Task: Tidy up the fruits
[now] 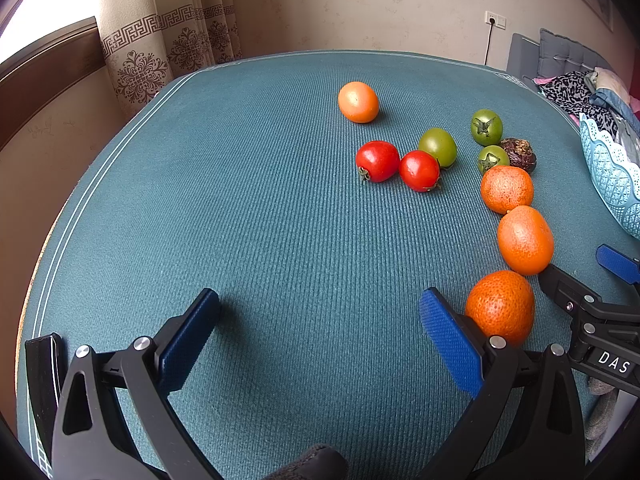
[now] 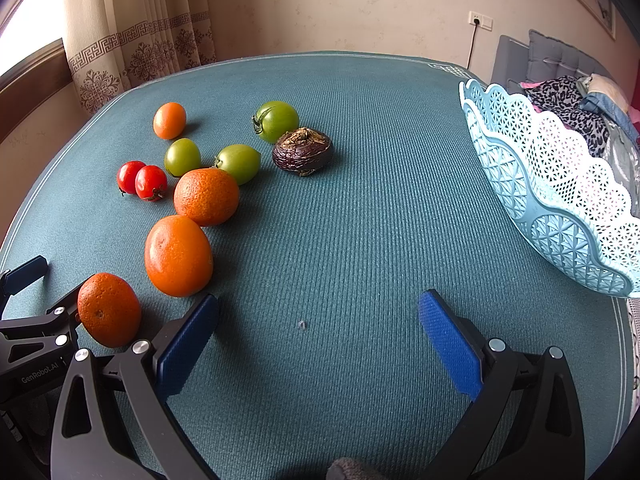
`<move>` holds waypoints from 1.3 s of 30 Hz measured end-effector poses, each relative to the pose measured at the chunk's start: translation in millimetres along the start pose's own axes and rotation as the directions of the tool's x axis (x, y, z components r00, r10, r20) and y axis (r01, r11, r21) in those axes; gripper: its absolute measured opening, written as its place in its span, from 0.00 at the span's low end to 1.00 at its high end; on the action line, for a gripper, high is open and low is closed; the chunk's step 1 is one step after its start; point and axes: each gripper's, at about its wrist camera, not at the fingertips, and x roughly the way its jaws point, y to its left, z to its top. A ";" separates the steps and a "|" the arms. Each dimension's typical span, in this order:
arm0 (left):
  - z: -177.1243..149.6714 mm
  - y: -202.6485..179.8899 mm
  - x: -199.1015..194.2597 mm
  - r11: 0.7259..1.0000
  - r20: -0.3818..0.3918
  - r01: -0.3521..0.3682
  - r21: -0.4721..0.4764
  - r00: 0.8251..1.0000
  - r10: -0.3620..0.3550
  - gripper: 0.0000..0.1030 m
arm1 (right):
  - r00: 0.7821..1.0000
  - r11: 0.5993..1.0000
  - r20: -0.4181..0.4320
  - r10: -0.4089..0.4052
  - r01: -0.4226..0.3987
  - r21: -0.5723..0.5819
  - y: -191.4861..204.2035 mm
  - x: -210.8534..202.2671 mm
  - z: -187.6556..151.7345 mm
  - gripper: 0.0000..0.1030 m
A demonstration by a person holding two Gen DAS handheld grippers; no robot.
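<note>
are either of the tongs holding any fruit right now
No. Both the left tongs and right tongs are open and empty; the fruit lies on the table.

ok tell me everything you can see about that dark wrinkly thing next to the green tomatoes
The dark wrinkled fruit is purplish-brown, rounded and squat, with a shrivelled, creased skin and a rough tan, dried patch on top. It lies loose on the teal tablecloth, at the basket-side edge of the fruit cluster. In the left wrist view it sits right against a green tomato; the right wrist view shows a gap, so contact is unclear. Neither gripper is near it.

Beige wall (image 2: 360, 8), patterned curtain (image 1: 160, 40), bright window (image 1: 36, 12), wall socket (image 2: 480, 20), grey headboard (image 2: 552, 60)
</note>
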 end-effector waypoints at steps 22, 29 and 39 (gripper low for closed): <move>0.0 0.1 0.0 1.000 0.000 0.000 0.000 1.000 0.000 0.98 | 1.000 1.000 0.000 0.000 0.000 0.000 0.3 -0.9 0.0 0.95; -0.1 -0.4 0.0 1.000 -0.003 -0.004 -0.005 1.000 0.004 0.98 | 1.000 1.000 -0.003 0.000 0.000 0.000 0.0 -0.3 0.6 0.95; 1.0 1.8 1.0 1.000 -0.006 -0.007 -0.008 1.000 0.007 0.98 | 0.999 1.000 -0.033 0.017 -0.018 -0.017 -6.7 0.2 6.5 0.95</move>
